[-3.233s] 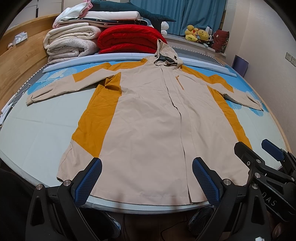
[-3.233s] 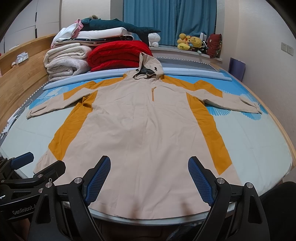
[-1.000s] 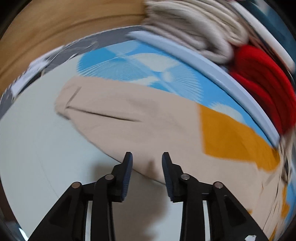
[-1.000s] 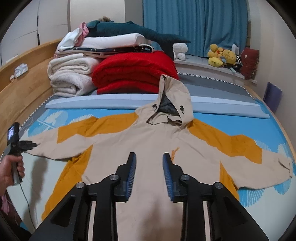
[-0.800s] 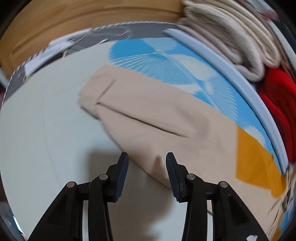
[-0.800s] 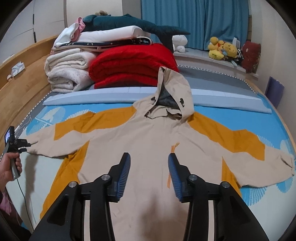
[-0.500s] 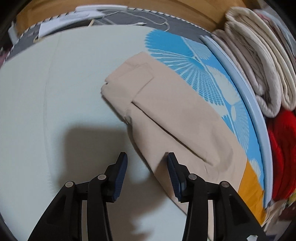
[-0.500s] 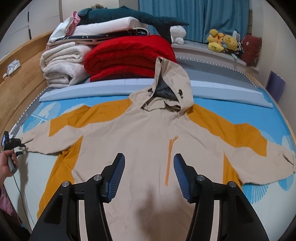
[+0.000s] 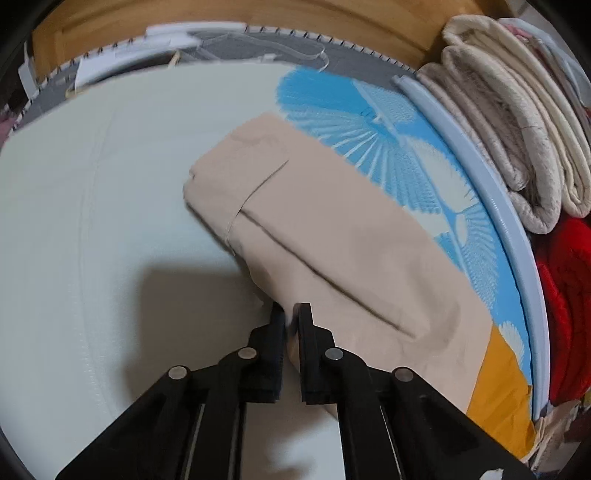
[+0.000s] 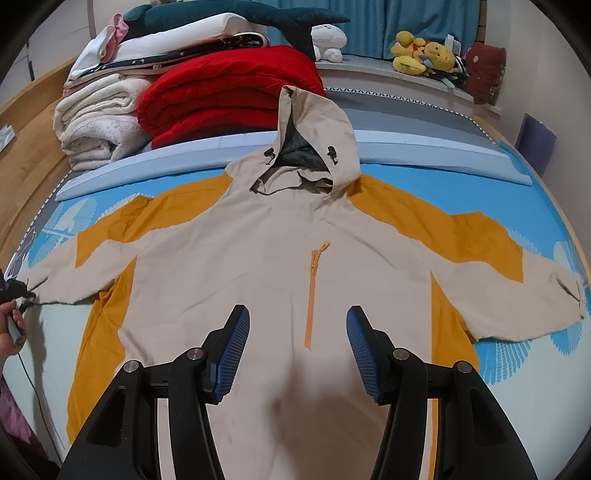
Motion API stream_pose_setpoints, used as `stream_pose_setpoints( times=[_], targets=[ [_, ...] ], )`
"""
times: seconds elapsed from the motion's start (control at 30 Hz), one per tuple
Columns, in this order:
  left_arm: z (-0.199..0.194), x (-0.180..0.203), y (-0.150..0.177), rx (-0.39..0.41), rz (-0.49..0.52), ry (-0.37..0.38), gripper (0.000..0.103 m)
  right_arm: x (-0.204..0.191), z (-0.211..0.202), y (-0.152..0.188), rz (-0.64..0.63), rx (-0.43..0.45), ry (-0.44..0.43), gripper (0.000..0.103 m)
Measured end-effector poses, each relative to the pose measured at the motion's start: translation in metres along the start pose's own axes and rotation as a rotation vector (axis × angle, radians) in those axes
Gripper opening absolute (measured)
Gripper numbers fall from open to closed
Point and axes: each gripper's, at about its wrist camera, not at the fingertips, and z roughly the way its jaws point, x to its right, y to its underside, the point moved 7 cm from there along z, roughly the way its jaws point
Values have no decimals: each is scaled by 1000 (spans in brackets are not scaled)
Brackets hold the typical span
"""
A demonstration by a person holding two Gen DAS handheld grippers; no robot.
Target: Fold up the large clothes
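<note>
Spread across a bed [image 10: 524, 373] with a pale sheet and blue fan print, the jacket [image 10: 258, 280] lies flat on its back, hood [image 10: 314, 147] toward the head end, both sleeves stretched out to the side edges. At the left edge, the left gripper [image 9: 290, 314] has its jaws nearly together on the near hem of the left sleeve [image 9: 332, 236], a fold of beige cloth pinched between them; the cuff lies farther out, toward the wooden bed frame [image 9: 229, 18]. In the right wrist view that gripper appears only as a small dark shape at the sleeve end, too small to read. The right gripper [image 10: 297, 347] hangs over the jacket's chest with its jaws wide apart, holding nothing, the orange zip [image 10: 314, 288] between its blue pads [image 10: 229, 350]. Folded cream blankets [image 10: 99, 118] and a red quilt [image 10: 221, 99] are stacked at the head-end left corner, with plush toys [image 10: 421, 55] on the ledge beyond.
</note>
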Motion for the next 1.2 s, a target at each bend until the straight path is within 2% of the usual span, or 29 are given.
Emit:
stream_pose_setpoints(
  times=[0.07, 0.13, 0.2, 0.27, 0.33, 0.37, 0.4, 0.47, 0.57, 0.67, 0.7, 0.73, 0.77, 0.8, 0.87, 0.97, 1.03, 1.1, 1.13, 1.2],
  targets=[
    [-15, 20, -2, 44, 46, 14, 0, 0, 0, 0, 0, 1, 2, 56],
    [-35, 52, -1, 92, 115, 58, 0, 1, -1, -1, 0, 5, 12, 56],
    [-63, 101, 10, 145, 230, 126, 0, 2, -1, 0, 2, 4, 15, 56],
    [-90, 150, 33, 172, 348, 204, 0, 4, -2, 1, 4, 4, 15, 56],
    [-122, 205, 74, 181, 484, 311, 0, 5, -2, 1, 2, 5, 15, 53],
    [-134, 226, 95, 176, 541, 354, 0, 5, -2, 1, -2, 3, 17, 46],
    [-150, 249, 122, 165, 606, 406, 0, 5, -1, 2, -4, -1, 16, 40],
    [-175, 285, 176, 120, 710, 512, 0, 7, 1, 3, 3, -10, 10, 19],
    [-208, 324, 263, 33, 850, 649, 0, 12, 3, 5, 19, -26, 9, 16],
    [-220, 348, 349, -146, 978, 755, 2, 16, 5, 5, 33, -38, 10, 17],
    [-220, 349, 369, -207, 1008, 764, 9, 17, 6, 5, 34, -42, 9, 18],
    [-219, 350, 385, -272, 1037, 757, 12, 18, 8, 5, 35, -52, 1, 18],
    [-220, 349, 389, -299, 1038, 750, 12, 18, 9, 5, 37, -57, -6, 20],
    [-225, 348, 390, -308, 1017, 740, 12, 19, 10, 4, 43, -62, -15, 21],
    [-236, 339, 370, -302, 962, 688, 13, 25, 11, 4, 75, -71, -31, 24],
    [-243, 317, 336, -257, 909, 538, 15, 29, 10, 3, 105, -72, -52, 25],
    [-240, 295, 313, -216, 863, 441, 20, 25, 10, 3, 111, -68, -73, 25],
    [-231, 280, 294, -147, 836, 402, 20, 13, 12, 5, 102, -67, -112, 25],
    [-222, 274, 290, -94, 849, 353, 20, 5, 12, 5, 93, -63, -135, 25],
    [-198, 265, 281, -80, 870, 214, 17, -17, 13, 8, 59, -53, -181, 25]
  ],
)
